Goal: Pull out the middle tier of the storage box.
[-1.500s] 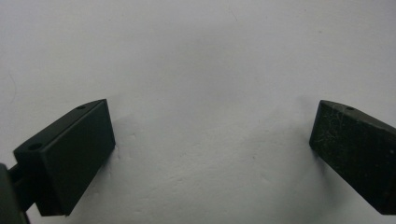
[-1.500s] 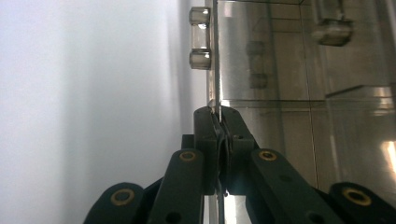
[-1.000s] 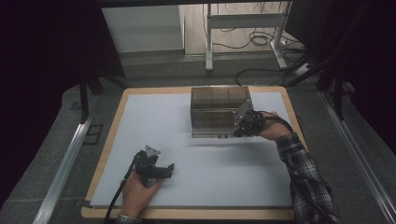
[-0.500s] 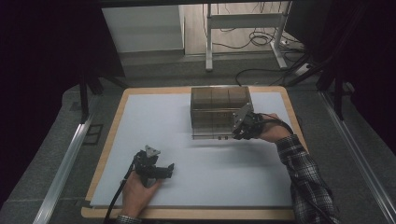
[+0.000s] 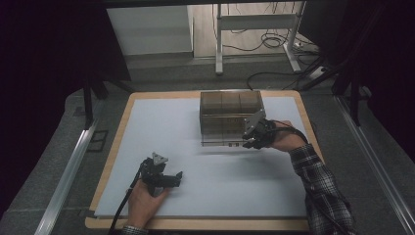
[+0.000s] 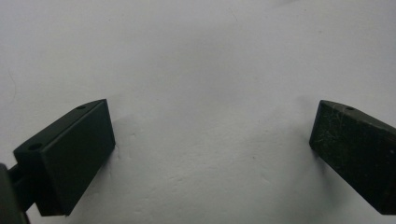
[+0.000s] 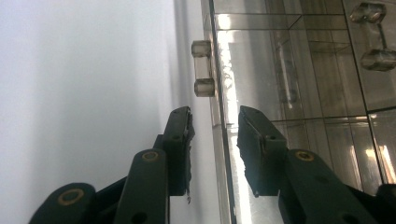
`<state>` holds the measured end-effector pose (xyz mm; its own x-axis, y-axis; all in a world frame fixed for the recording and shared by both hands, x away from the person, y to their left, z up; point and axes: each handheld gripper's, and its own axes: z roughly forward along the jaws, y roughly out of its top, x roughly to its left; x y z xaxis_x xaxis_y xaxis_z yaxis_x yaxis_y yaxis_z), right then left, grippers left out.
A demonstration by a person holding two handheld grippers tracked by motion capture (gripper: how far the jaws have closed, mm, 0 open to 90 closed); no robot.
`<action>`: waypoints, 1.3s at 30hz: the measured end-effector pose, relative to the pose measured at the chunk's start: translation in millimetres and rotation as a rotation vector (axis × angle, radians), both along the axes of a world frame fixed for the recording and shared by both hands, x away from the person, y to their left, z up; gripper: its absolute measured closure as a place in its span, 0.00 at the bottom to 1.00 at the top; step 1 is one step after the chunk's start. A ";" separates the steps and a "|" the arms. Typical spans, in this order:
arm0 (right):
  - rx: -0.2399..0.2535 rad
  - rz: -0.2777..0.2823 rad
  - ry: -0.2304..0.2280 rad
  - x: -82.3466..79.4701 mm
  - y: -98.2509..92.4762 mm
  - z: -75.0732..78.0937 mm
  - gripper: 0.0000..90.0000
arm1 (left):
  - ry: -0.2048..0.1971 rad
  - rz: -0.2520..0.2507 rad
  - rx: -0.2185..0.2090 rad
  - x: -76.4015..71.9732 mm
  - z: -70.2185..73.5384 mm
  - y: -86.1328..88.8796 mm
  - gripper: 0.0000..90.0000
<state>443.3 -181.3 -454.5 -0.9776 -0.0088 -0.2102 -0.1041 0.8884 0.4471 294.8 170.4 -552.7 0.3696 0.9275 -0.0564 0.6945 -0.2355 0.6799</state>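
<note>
Table (image 5: 113,147): light wood rim, top covered by pale grey-white mat (image 5: 195,147), mat reaching almost to rim all round. Clear smoky drawer box (image 5: 230,117) stands directly on mat, at far edge, right of centre. Box front faces near side; small clear handles on drawer fronts. Left gripper (image 5: 169,178) rests on mat, well apart from box, toward near-left. Mat surface near box slightly scuffed, faintly creased. Grey floor around table.
</note>
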 end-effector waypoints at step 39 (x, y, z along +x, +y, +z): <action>0.121 -0.213 -0.026 -41.8 -13.5 4.0 0.39 | 0.000 0.000 0.002 0.0 0.1 0.1 0.00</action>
<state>401.4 -194.8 -450.5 -0.9488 0.2241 -0.2225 0.0673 0.8318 0.5509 294.8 170.5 -552.6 0.3697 0.9276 -0.0544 0.6947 -0.2370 0.6791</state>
